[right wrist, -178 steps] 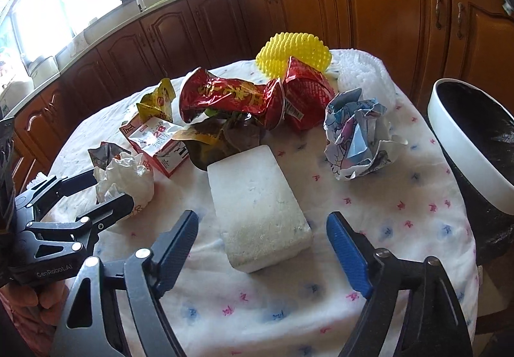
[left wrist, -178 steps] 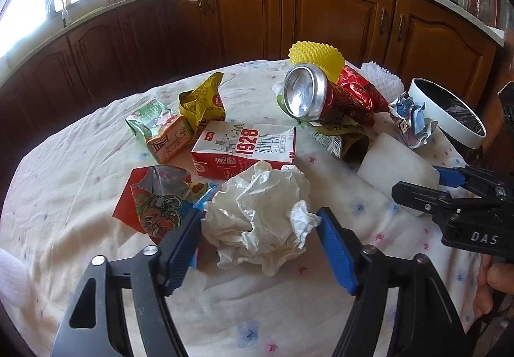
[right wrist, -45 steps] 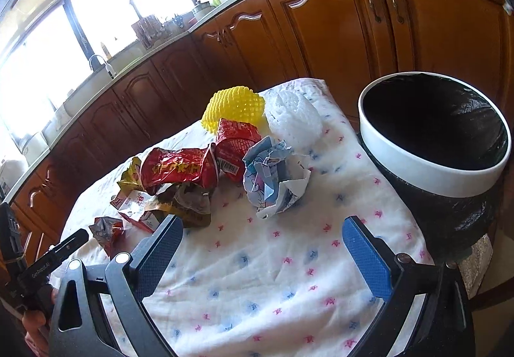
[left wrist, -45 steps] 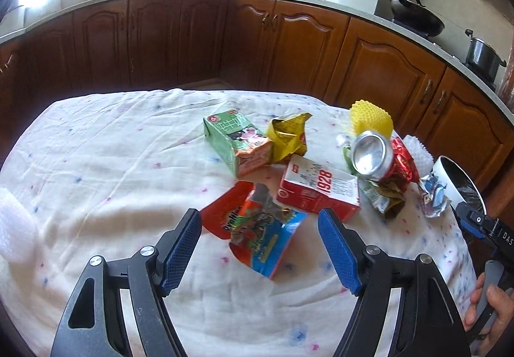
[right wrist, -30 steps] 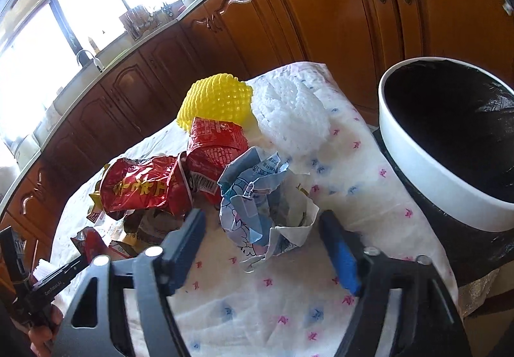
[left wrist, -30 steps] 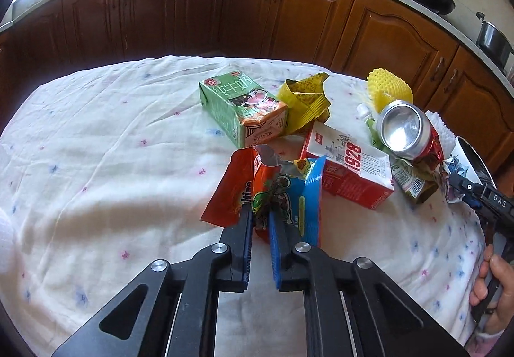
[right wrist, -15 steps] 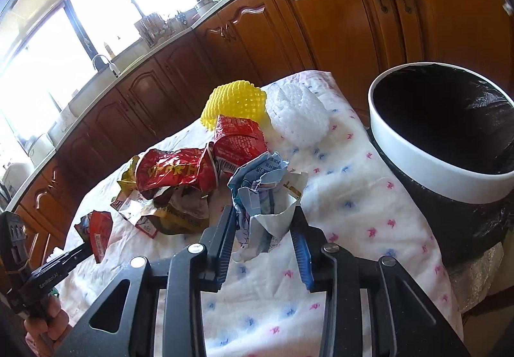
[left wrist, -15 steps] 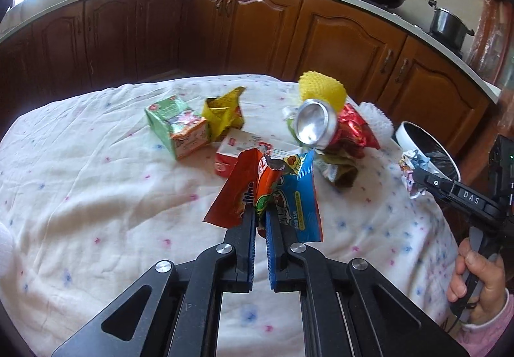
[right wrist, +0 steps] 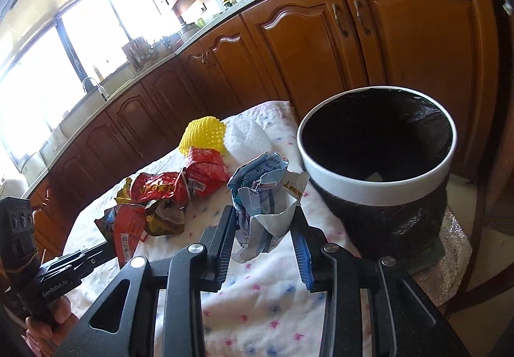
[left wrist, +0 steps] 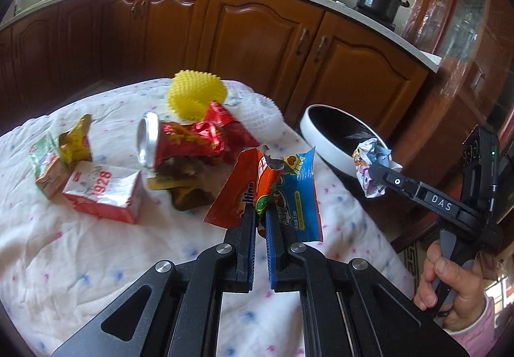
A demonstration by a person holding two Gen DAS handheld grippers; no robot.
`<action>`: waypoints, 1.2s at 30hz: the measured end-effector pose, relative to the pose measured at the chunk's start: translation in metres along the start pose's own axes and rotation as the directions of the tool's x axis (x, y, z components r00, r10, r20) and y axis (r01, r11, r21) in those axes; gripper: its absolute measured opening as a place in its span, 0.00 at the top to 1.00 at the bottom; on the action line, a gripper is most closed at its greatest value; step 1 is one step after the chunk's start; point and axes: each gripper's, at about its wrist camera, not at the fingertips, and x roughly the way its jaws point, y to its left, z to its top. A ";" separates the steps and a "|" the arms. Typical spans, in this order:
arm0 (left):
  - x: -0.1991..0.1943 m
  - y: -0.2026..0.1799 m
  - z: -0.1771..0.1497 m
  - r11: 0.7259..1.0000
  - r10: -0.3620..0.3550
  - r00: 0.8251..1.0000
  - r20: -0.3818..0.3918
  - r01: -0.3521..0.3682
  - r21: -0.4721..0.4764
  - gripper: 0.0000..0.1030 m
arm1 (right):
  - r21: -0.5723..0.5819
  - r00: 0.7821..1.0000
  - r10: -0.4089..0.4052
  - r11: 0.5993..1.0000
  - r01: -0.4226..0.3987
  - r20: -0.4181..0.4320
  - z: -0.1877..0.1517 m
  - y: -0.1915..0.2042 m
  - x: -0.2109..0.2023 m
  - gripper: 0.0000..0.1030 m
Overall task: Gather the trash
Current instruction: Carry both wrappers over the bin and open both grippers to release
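The table (left wrist: 80, 260), under its white spotted cloth, carries most of the litter, so by my reading the job is well short of half done; the bin (right wrist: 379, 186), lined in black with a white rim, stands just beside the table's far corner, and only a pale scrap shows at its bottom, the rest of its inside being too dark to judge.

Left to clear: a red and white carton (left wrist: 102, 193), a green carton (left wrist: 45, 167), a crushed can (left wrist: 146, 141) lying among red foil bags (left wrist: 199, 138), a yellow foam net (left wrist: 196, 95), a white foam net (left wrist: 260, 114) and a gold wrapper (left wrist: 75, 141).

Two pieces are in hand and not yet dropped. The right gripper (right wrist: 263, 241) has its jaws part closed on a crumpled paper ball (right wrist: 261, 196), held in the air near the bin's rim; the left gripper (left wrist: 261, 222) has its jaws pinched nearly together on snack wrappers (left wrist: 273, 190), red and blue, raised above the cloth and further from the bin; both likely go in next, the paper first.
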 end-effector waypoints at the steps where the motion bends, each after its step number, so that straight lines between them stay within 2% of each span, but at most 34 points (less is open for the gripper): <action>1: 0.005 -0.006 0.005 1.000 -0.018 1.000 -0.002 0.018 0.011 0.95 | 0.005 1.000 -0.008 1.000 0.008 0.005 0.001 -0.005 -0.002 0.66; 5: 0.025 -0.025 0.022 0.997 -0.044 0.999 -0.008 0.045 0.058 0.95 | 0.029 0.999 -0.047 0.999 0.046 0.019 0.008 -0.026 -0.008 0.66; 10: 0.062 -0.034 0.046 0.993 -0.084 0.995 -0.058 0.089 0.075 0.96 | 0.042 0.996 -0.082 0.996 0.080 0.029 0.020 -0.047 -0.011 0.66; 23: 0.133 -0.077 0.100 0.984 -0.059 0.991 -0.119 0.078 0.161 0.95 | 0.023 0.988 -0.147 0.989 0.147 0.034 0.057 -0.082 -0.012 0.65; 36: 0.216 -0.109 0.139 0.978 -0.036 0.971 -0.235 0.082 0.192 0.95 | -0.001 0.983 -0.176 0.984 0.176 -0.051 0.084 -0.107 0.021 0.62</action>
